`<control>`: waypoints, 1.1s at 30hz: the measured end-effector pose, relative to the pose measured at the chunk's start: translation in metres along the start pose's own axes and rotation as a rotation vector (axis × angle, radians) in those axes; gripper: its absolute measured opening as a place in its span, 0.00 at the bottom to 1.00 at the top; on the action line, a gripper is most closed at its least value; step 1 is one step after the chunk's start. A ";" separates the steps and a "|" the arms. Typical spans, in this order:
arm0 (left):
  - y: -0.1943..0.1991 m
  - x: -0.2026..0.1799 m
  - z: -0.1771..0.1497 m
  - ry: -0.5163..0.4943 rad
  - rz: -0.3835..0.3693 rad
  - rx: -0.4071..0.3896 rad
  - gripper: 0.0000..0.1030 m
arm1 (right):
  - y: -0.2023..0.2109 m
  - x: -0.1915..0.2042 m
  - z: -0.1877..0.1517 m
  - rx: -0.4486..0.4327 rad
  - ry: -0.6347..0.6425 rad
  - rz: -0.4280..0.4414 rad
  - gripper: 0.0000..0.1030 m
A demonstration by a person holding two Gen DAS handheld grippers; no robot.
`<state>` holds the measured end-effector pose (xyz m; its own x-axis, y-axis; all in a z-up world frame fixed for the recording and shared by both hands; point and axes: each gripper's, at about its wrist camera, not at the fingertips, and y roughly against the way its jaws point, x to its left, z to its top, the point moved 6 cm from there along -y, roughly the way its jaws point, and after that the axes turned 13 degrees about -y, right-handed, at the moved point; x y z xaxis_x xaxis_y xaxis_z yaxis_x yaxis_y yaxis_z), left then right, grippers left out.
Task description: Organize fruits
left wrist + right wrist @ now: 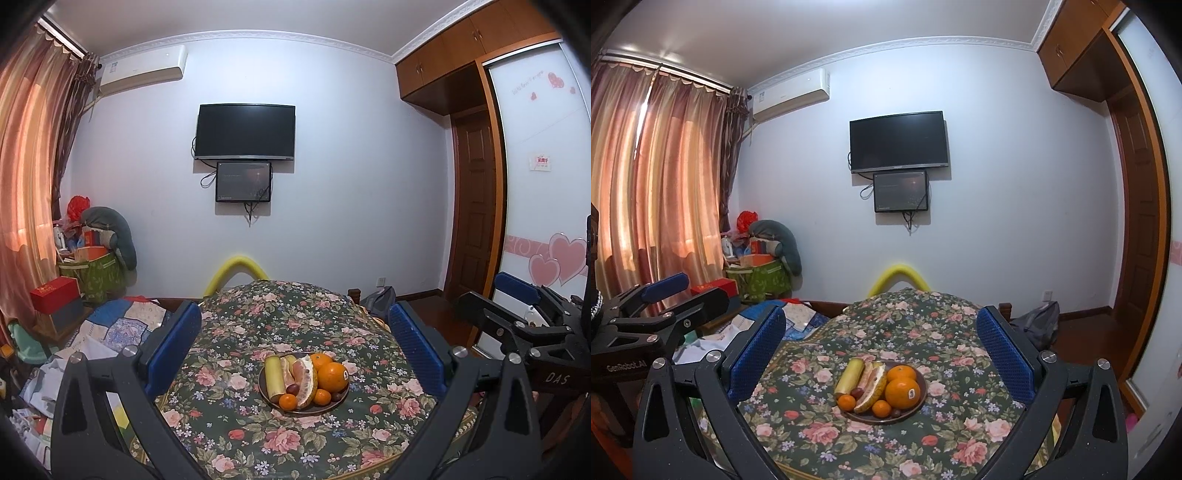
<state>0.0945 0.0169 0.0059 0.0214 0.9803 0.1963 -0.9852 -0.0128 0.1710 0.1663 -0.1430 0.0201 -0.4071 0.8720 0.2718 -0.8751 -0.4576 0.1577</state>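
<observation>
Both of my tools hover above the bench (pixel 229 435) with nothing in them: the left gripper (pixel 295 339) and right gripper (pixel 881 349) each stand spread wide. Between the fingers sits the plate (pixel 919 398), loaded with fruit. At its 5 o'clock edge the small tangerine (pixel 881 408) looks light and firm, easy to pinch across its middle. The big orange (pixel 899 392) at 3 o'clock is heavier and waxy, so I'd squeeze gently at its widest part. The pomelo wedge (pixel 873 387) seems soft; I'd take its rind. Farthest, at 10 o'clock, the pale stick (pixel 849 376) looks stiff.

Orange oranges (pixel 333 376) on brown plate (pixel 334 405), dark floral tablecloth (pixel 258 332).
</observation>
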 end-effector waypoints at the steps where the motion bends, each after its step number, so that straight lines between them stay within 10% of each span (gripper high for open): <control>1: 0.000 0.000 0.000 0.002 -0.003 0.001 1.00 | 0.000 0.000 0.000 -0.001 0.000 0.000 1.00; 33: -0.003 -0.002 -0.002 0.002 -0.040 0.012 1.00 | 0.000 -0.002 0.001 0.004 -0.011 0.007 1.00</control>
<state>0.0968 0.0155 0.0030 0.0608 0.9805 0.1869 -0.9813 0.0245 0.1908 0.1670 -0.1449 0.0208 -0.4099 0.8671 0.2832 -0.8714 -0.4640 0.1594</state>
